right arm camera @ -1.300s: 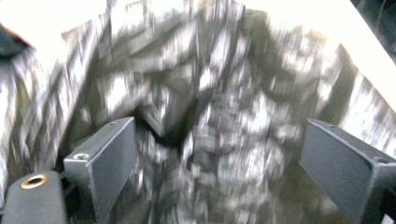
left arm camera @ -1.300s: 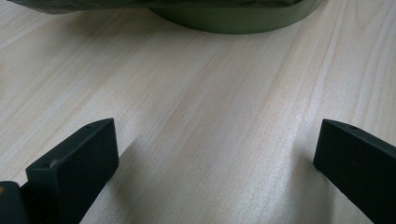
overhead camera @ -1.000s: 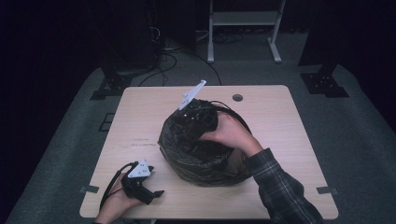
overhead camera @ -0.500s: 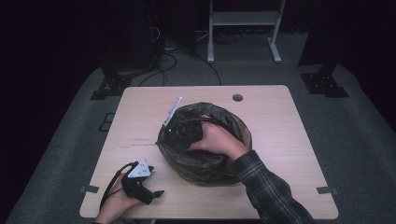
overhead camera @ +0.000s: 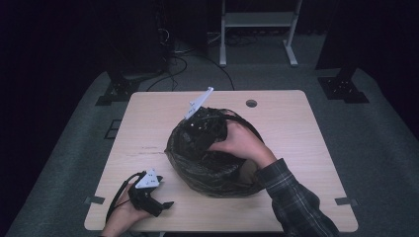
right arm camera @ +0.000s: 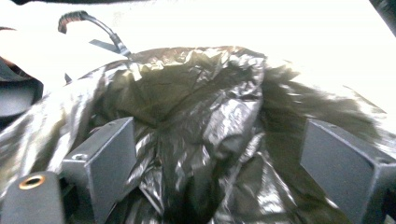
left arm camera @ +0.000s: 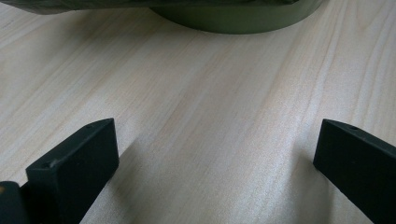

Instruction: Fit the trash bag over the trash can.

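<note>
Where grey carpet (overhead camera: 375, 148) surrounds it, the wooden table (overhead camera: 296, 123) bears a black bag (overhead camera: 207, 168).

Looks like a lab or recording studio rather than a home. Pale wood surface (overhead camera: 296, 143) with a round cable hole (overhead camera: 251, 103), set alone on grey carpet (overhead camera: 375, 138) amid black, unlit surroundings. Black stand feet (overhead camera: 114, 91) at the far corners, loose cables (overhead camera: 173, 61) trailing across the floor, a white metal frame (overhead camera: 257, 24) behind, tape marks (overhead camera: 94, 200) beside the near edge.
</note>
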{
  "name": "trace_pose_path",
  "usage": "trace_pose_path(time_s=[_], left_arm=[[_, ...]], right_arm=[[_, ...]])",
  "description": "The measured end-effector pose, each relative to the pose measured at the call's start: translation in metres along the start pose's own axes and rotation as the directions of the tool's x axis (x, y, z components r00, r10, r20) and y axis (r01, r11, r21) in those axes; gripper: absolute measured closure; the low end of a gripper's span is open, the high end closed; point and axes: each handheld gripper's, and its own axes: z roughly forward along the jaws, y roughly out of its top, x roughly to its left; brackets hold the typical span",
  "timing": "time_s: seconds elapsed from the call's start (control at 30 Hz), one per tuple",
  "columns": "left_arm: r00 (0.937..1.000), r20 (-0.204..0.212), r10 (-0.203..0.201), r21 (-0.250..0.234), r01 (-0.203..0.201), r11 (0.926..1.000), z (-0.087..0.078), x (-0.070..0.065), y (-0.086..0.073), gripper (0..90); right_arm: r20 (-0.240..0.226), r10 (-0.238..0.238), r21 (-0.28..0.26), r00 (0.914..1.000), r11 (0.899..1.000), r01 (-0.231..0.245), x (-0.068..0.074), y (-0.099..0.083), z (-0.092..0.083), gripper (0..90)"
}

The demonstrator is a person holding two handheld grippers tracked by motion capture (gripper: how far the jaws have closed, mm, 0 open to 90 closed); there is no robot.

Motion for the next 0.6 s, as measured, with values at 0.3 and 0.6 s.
trace_pose_path(time_s=[0.3,0.6], left_arm=[[1.0,0.0,-0.001,0.0,0.001,1.0,0.0,0.0,0.0,0.0],[1.0,0.0,-0.001,-0.001,0.001,1.0,0.0,0.0,0.0,0.0]], right_arm=[[0.059,0.029,-0.108,0.9978,0.994,-0.023,0.007,-0.03,-0.052,10.0],[0.1,0.092,-0.213,0.9908,0.975,-0.069,0.015,-0.08,-0.095,10.0]])
